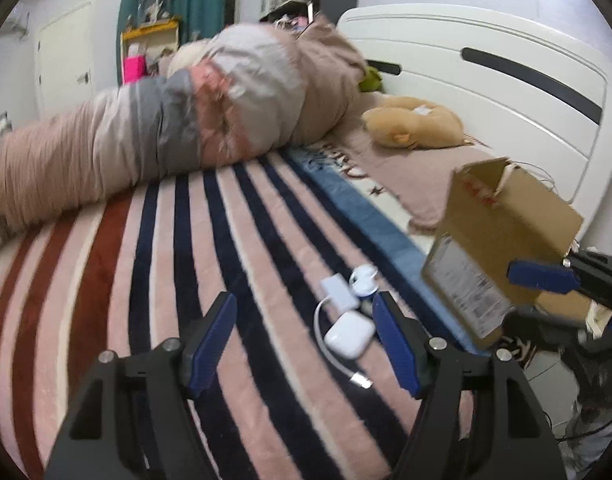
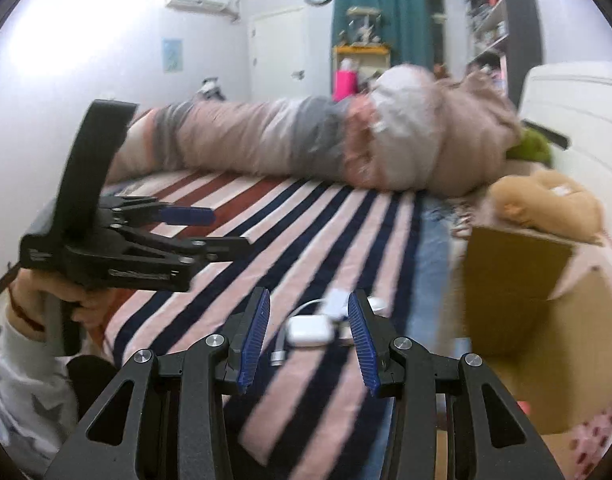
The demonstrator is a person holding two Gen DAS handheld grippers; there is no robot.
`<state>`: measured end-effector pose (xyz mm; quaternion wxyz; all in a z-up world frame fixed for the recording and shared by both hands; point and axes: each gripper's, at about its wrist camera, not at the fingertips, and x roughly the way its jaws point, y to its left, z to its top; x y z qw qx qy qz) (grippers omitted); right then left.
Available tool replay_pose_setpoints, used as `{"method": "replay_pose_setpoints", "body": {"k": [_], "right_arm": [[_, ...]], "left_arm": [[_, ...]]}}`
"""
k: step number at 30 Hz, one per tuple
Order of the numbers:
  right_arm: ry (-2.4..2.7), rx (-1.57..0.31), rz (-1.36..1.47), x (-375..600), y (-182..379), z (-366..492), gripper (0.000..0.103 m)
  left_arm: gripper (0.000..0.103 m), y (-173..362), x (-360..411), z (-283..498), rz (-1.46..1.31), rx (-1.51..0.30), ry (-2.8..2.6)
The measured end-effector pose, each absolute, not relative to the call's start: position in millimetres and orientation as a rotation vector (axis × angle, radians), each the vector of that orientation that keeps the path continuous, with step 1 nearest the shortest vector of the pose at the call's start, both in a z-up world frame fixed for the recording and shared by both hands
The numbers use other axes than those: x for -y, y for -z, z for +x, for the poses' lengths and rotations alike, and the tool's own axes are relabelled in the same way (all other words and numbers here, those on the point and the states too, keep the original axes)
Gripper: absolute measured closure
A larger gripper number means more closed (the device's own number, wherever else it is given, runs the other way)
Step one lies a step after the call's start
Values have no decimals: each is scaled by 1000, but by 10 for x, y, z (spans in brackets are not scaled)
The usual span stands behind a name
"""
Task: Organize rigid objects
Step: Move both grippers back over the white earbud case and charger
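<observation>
On the striped blanket [image 1: 185,248] of the bed lies a small cluster of white gadgets: a rounded white earbud case [image 1: 349,334], a flat white adapter [image 1: 340,288] whose cable ends in a silver plug [image 1: 361,380], and a round white puck [image 1: 364,280] just behind them, all touching or nearly so. A cardboard box [image 1: 502,240] stands open at the bed's edge, just beside the cluster on its right. The left gripper [image 1: 306,344] hangs low over the blanket with its fingers spread wide and nothing between them, the case lying just inside its right finger. The right gripper [image 2: 309,342] is likewise open and empty, and in its own view the case [image 2: 309,331] sits squarely between its blue pads (both views are smeared by motion, so fine detail is unclear). The step in hand appears to be the approach to a first pick, most likely the case, with the box as the probable destination. The next move calls for lowering around the case's short sides, closing gently on the slick shell, and keeping clear of the adapter cable [image 2: 306,306] that runs beside it
</observation>
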<state>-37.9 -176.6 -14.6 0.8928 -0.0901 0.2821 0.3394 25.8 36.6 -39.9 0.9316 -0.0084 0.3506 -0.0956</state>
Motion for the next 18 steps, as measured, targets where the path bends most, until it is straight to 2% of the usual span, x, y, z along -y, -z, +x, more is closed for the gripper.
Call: {"method": "replay_pose_setpoints", "body": {"k": [6,9,14,16,17,18], "right_arm": [[-723,-736,-221,1316,692,-130,66],[-692,-803,-239,1203,1009,99,56],[-634,-844,-256,1143,1366,433,56],[-654,-843,-253,1140,1444,525,50],[-662,-842,-246,1153,1464,540,50],[-673,-845,-237,1167,1493,572,51]], "left_arm": [[35,971,-597,493,-100,-776,236],[35,1200,-632,595,-123,-829,267],[36,1384,-526,752,-111,-881,310],[36,1448,-479,820,-129,-897,340],[39,1466,-476,844,-136,-903,343],[46,1494,-462,868,-141,-908,341]]}}
